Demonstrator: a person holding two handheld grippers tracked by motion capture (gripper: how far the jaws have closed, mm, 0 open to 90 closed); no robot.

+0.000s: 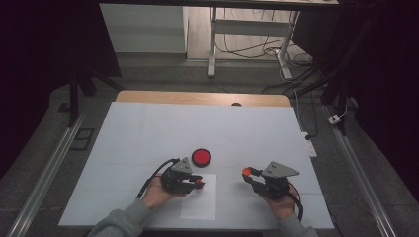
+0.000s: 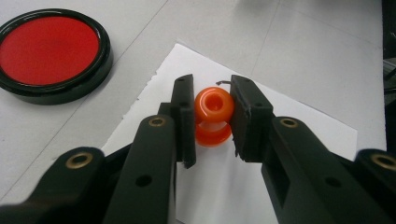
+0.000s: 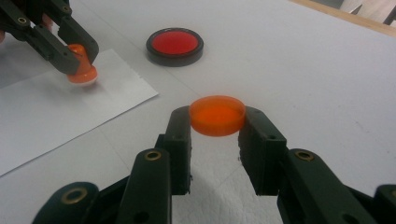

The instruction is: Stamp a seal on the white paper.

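The left gripper (image 2: pixel 212 119) is grasping an orange stamp (image 2: pixel 213 116) by its knob, and the stamp base is resting on the white paper sheet (image 2: pixel 299 140). The right gripper (image 3: pixel 217 123) is clenching on the orange round cap (image 3: pixel 217 115), holding it above the white table (image 1: pixel 148 133). The red ink pad (image 1: pixel 201 157) is lying just beyond the paper, between both grippers.

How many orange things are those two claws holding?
2. An orange stamp is clamped in the left gripper over the white paper; an orange cap is held in the right gripper, above the table.
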